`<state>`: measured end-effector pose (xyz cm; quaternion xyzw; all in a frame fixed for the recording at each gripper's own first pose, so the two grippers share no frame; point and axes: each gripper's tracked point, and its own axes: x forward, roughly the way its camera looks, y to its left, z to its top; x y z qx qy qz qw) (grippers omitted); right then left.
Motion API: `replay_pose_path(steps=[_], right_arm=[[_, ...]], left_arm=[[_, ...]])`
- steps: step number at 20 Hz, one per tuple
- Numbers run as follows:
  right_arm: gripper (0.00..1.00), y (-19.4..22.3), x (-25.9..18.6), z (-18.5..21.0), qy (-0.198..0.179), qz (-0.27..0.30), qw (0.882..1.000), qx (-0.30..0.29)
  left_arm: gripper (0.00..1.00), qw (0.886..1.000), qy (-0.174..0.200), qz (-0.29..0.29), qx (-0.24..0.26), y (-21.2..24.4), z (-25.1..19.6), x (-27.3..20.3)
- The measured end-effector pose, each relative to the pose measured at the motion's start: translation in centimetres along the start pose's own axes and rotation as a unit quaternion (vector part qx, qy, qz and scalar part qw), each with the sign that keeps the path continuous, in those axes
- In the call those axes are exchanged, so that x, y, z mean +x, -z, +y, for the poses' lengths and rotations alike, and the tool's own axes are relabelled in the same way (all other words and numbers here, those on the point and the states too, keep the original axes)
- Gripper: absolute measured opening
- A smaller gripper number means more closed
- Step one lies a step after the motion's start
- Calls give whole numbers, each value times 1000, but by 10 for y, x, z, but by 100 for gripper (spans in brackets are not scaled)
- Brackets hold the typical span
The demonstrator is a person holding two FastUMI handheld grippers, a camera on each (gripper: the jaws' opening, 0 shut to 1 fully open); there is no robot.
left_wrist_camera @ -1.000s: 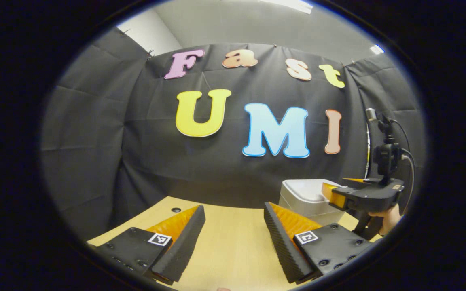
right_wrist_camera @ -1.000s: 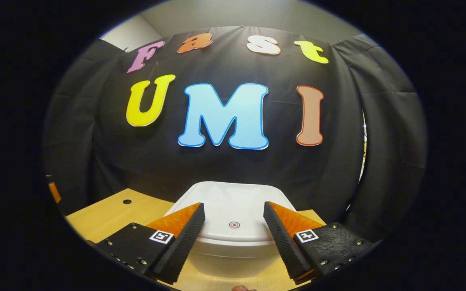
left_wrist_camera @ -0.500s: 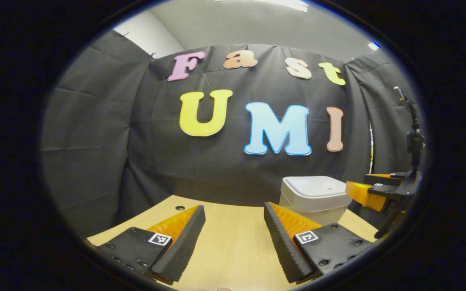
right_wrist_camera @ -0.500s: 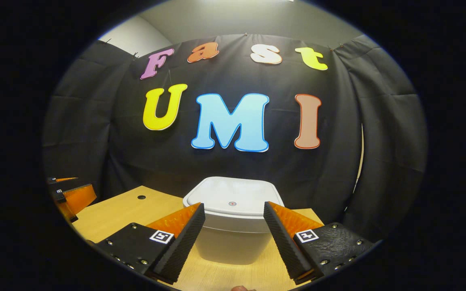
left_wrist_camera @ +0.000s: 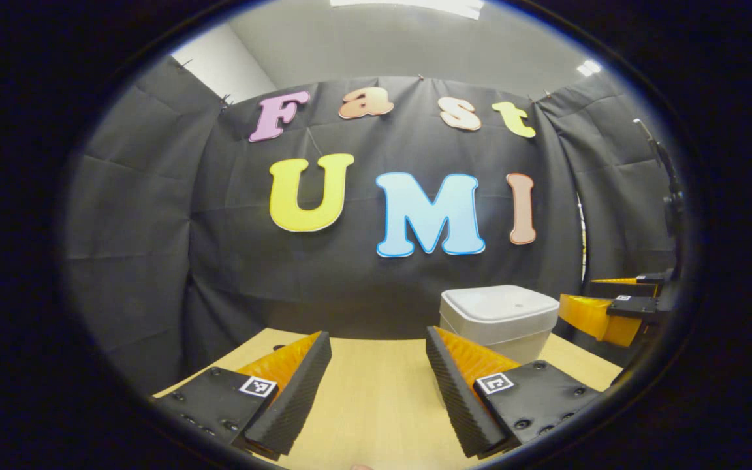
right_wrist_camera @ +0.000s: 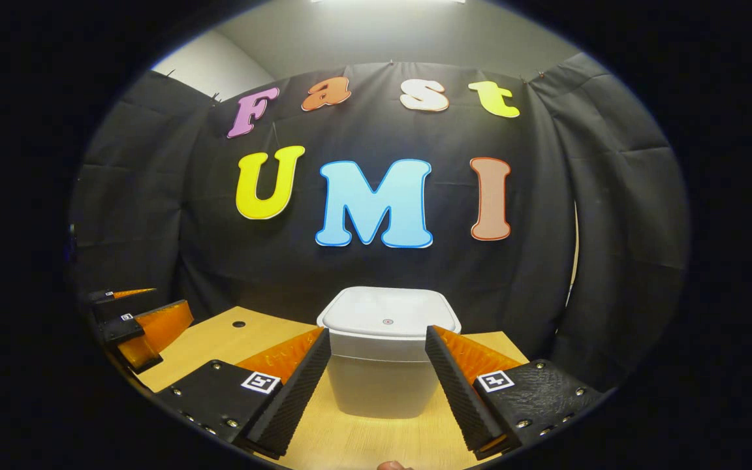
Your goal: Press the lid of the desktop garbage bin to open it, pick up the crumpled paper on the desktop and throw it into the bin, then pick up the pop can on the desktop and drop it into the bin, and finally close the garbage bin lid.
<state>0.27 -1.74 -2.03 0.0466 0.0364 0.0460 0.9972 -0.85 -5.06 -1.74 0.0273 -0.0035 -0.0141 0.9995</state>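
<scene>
Bin stands on desk ahead of right tongs, lid down; both tongs wide open, empty; left tongs idle; advise pressing lid's centre mark squarely with one fingertip.

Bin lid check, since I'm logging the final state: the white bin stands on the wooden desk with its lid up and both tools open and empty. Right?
Not quite: the lid is down, flat on the white bin, as the right gripper view shows. The rest holds: the bin stands on the wooden desk, and the right tool and left tool are open and empty.
</scene>
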Motion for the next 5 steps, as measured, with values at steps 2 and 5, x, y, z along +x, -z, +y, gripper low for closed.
replay_pose_path(steps=[2,5], right_arm=[[94,2,-4,-2,9,-1,1000,-2],[94,5,-7,-5,25,-3,1000,-14]], left_arm=[[95,1000,6,-2,7,0,-1,-1],[96,1000,18,-5,5,1,-3,2]])
